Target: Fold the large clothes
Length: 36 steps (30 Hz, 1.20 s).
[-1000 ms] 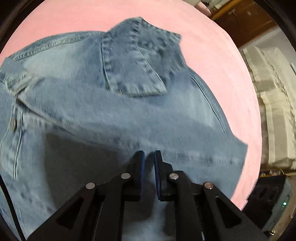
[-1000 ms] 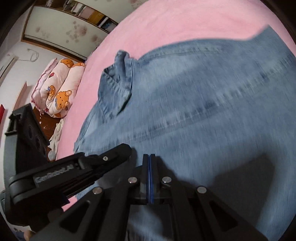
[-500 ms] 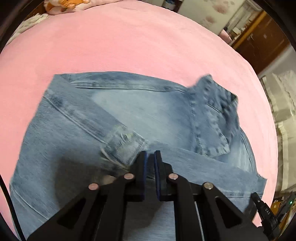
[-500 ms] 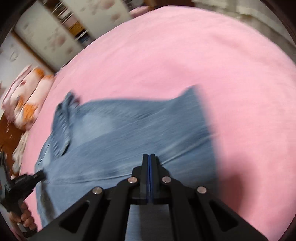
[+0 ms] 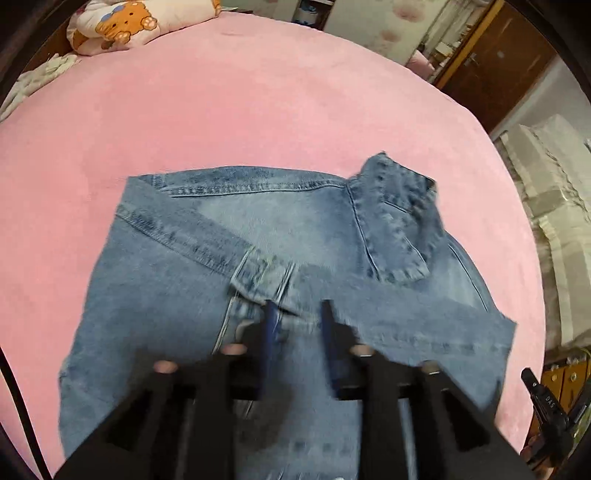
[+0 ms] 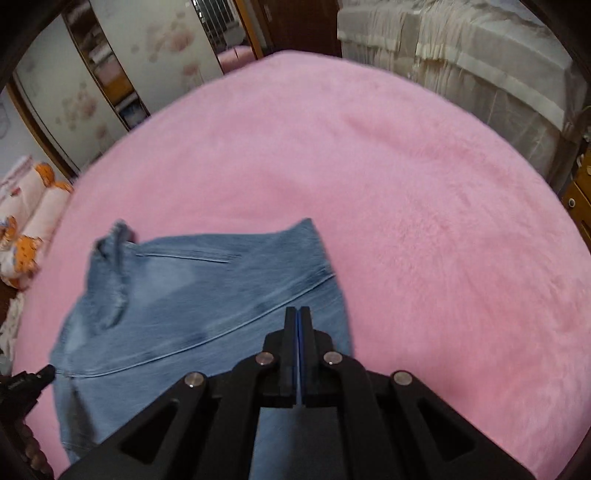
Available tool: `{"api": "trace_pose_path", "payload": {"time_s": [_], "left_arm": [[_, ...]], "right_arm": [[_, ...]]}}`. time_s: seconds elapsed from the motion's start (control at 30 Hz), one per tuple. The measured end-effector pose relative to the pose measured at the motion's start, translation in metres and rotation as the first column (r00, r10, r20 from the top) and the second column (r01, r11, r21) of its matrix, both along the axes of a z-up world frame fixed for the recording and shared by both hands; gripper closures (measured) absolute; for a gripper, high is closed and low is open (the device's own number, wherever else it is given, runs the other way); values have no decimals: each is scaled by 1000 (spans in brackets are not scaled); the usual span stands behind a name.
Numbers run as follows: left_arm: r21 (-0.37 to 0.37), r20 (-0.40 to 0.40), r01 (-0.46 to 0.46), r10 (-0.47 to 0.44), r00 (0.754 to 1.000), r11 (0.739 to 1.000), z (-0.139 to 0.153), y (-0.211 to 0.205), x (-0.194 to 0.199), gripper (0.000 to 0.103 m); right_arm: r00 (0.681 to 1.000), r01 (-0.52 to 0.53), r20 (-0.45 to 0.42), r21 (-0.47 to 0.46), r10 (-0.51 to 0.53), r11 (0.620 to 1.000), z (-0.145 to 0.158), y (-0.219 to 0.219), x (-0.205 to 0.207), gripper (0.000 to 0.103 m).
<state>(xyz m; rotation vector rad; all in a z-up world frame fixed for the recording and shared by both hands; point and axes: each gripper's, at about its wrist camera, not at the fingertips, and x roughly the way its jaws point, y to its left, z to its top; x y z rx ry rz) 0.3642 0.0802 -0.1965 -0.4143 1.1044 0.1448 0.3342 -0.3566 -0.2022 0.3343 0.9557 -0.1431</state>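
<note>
Faded blue denim jacket [image 5: 280,229], paler patch mid-panel, darker stitched seams. Plain pink blanket [image 5: 258,110] all around. Cream pillow [image 5: 125,22] with orange bears at 11 o'clock. Black grippers, blue pads [image 5: 269,328].

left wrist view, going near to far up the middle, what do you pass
left gripper → folded sleeve cuff of the denim jacket → jacket's far seamed edge → bare pink blanket → teddy-bear pillow

Left gripper [image 5: 295,306] jaws parted, right gripper [image 6: 298,314] jaws together
</note>
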Motion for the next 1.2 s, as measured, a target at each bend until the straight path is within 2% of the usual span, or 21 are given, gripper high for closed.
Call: {"api": "trace_pose_path", "payload": {"time_s": [0.07,0.13,0.27,0.43,0.53,0.63,0.7,0.9,0.97,1.03,1.07,1.1,1.17,1.2], "left_arm": [[21,5,16,-16,1000,1000,10,3,-19,57],[27,-3,20,-20,1000,999,14,3,-34,51],[8,-58,46,-45,997,999,12,2,-74,51],[87,-96,158,-150,984,984,15,-8,-131,46],[105,-122,213,-200,972,971,18,-13,-165,45],[121,-142,255,-238,961,959,20,-16,-197,45],[124,-157,269,-248,956,955,21,-16,-217,45],[135,-204,244,-214,955,960,20,-6,-264,45],[147,-222,236,-201,954,960,21,0,-280,38],[158,-230,226,-187,955,961,23,6,-293,37],[161,-236,222,-181,955,962,23,9,-297,34],[163,-254,217,-172,952,962,23,13,-304,31],[153,-292,197,-146,945,968,20,25,-317,29],[144,-305,185,-134,943,972,19,30,-322,29]], "right_arm": [[1000,15,25,1,-15,1000,12,9,-18,102],[998,40,39,14,-41,999,23,20,-45,102],[995,104,7,64,-104,993,28,48,-96,102],[981,192,-68,137,-184,972,14,81,-173,100],[973,213,-126,146,-196,966,5,95,-212,94],[972,195,-156,138,-173,971,2,106,-242,82],[975,163,-169,120,-141,979,1,112,-259,69],[983,55,-180,107,-35,993,6,121,-291,67],[982,10,-191,109,11,994,8,120,-301,66],[979,-12,-200,116,35,993,10,115,-309,65],[979,-20,-199,118,43,993,11,112,-313,60],[979,-25,-198,115,48,993,12,109,-318,50],[980,-15,-198,99,35,995,13,99,-329,42],[979,-1,-204,87,19,996,14,91,-334,42]]}}
